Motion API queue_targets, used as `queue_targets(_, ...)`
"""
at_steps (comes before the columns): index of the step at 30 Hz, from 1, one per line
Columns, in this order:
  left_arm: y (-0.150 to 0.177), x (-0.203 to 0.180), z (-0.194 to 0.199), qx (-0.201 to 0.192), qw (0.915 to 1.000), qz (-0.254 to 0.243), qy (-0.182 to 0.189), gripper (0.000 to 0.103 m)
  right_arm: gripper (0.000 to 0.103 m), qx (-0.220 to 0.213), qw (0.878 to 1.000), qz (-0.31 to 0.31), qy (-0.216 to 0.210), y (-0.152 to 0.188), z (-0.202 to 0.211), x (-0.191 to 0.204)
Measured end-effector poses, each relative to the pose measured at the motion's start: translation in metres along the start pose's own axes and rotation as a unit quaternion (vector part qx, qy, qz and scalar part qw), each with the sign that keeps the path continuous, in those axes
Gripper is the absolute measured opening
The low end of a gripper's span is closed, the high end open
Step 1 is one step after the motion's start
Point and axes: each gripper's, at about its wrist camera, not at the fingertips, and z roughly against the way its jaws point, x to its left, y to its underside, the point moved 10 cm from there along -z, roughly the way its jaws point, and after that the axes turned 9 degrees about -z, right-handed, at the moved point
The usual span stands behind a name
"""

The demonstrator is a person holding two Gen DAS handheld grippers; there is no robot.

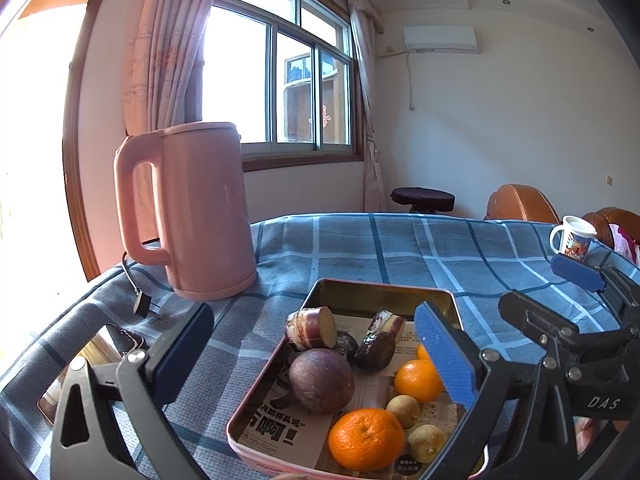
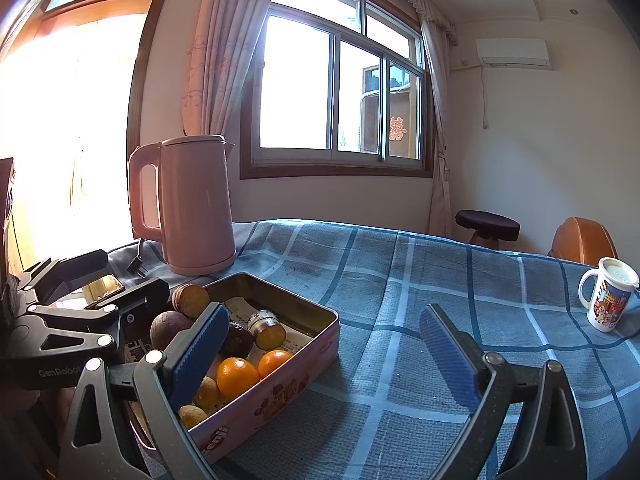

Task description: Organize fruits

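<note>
Fruit sits in the tin (image 1: pixel 436 300).
Both grabbers, left gripper (image 1: pixel 316 360) and right gripper (image 2: pixel 326 352), are wide open, holding nothing, near the oranges (image 1: pixel 366 444).

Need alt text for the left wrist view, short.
A rectangular metal tin lined with newspaper holds orange mandarins, a round purple fruit and cut sweet potato pieces, with the open left gripper over it. A pink electric kettle stands behind on the blue checked tablecloth.

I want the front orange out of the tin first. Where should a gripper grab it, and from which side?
Judging by its pose, grip the front orange across its widest middle, coming from above: the tin wall and neighbouring small fruit crowd its sides.
</note>
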Motion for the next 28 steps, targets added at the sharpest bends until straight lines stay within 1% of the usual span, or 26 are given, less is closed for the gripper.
queue_targets(28, 0.0016, -0.0002, -0.0001, 0.003, 1.0, 0.001, -0.005, 0.103, 0.098, -0.002, 1.0, -0.008, 0.002, -0.0008, 0.0035, -0.0035)
